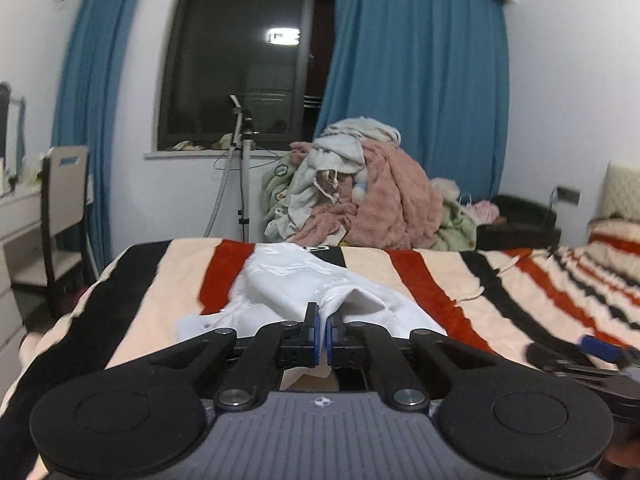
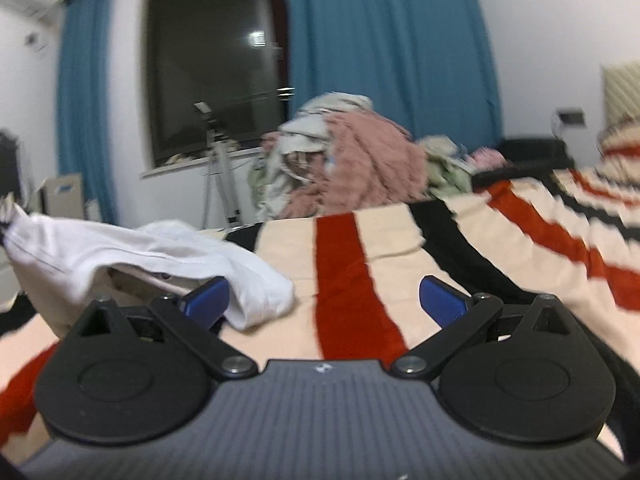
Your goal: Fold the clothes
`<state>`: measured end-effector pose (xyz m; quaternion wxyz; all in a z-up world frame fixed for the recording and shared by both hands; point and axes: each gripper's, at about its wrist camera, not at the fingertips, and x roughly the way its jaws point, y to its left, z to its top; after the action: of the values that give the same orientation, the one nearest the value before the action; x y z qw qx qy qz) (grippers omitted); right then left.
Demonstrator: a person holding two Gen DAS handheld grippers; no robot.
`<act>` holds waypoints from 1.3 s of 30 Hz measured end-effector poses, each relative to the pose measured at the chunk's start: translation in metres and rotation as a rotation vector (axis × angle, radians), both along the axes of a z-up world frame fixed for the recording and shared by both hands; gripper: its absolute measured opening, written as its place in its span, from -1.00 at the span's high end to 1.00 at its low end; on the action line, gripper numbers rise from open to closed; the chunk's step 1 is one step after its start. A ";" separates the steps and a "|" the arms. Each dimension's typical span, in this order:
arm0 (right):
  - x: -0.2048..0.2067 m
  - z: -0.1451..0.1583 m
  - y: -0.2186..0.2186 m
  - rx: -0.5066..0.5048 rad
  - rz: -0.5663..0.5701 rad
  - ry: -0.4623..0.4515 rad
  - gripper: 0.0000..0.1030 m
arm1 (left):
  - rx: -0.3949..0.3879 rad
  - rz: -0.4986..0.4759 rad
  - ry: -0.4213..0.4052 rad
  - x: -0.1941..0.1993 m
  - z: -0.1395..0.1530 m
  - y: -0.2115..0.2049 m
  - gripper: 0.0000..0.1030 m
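Left fingers (image 1: 323, 330): closed together, pinching a raised fold of the white garment (image 1: 304, 284).
Right fingers (image 2: 325, 300): spread wide, holding nothing, just beside the garment's near edge.
Garment: rumpled on the striped blanket (image 1: 420, 276) of the bed.
Progress: early, I judge; no neat fold shows.
Left to do: flatten, fold; heaped laundry (image 1: 360, 188) waits beyond.
Containers: none seen.

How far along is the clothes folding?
Early on. Nothing looks neatly folded yet: the white garment lies rumpled on the striped blanket. In hand: the left gripper pinches its edge, while the right gripper is open over the blanket. Left: that garment, plus the heap of clothes behind.
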<state>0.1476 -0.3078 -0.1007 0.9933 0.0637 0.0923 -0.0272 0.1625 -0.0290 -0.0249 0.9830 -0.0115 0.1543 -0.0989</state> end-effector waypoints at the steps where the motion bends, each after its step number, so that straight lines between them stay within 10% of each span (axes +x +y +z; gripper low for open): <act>1: -0.005 0.002 0.007 -0.024 0.021 0.004 -1.00 | -0.013 0.000 0.001 -0.015 0.001 0.011 0.95; 11: -0.022 -0.003 0.087 -0.207 0.229 0.204 -1.00 | -0.228 0.068 0.044 -0.080 -0.012 0.085 0.95; 18: 0.002 -0.044 0.097 -0.151 0.220 0.287 -1.00 | -0.165 0.125 0.083 -0.049 -0.066 0.085 0.94; 27: 0.025 -0.059 0.082 -0.049 0.173 0.299 -1.00 | -0.180 0.203 0.168 -0.013 -0.104 0.097 0.94; 39: 0.027 -0.030 0.035 0.097 -0.064 0.147 -1.00 | -0.332 0.162 0.071 -0.042 -0.067 0.108 0.94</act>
<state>0.1751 -0.2727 -0.1308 0.9783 0.1124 0.1639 -0.0588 0.1205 0.0789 -0.0920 0.9663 -0.1893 0.1688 -0.0431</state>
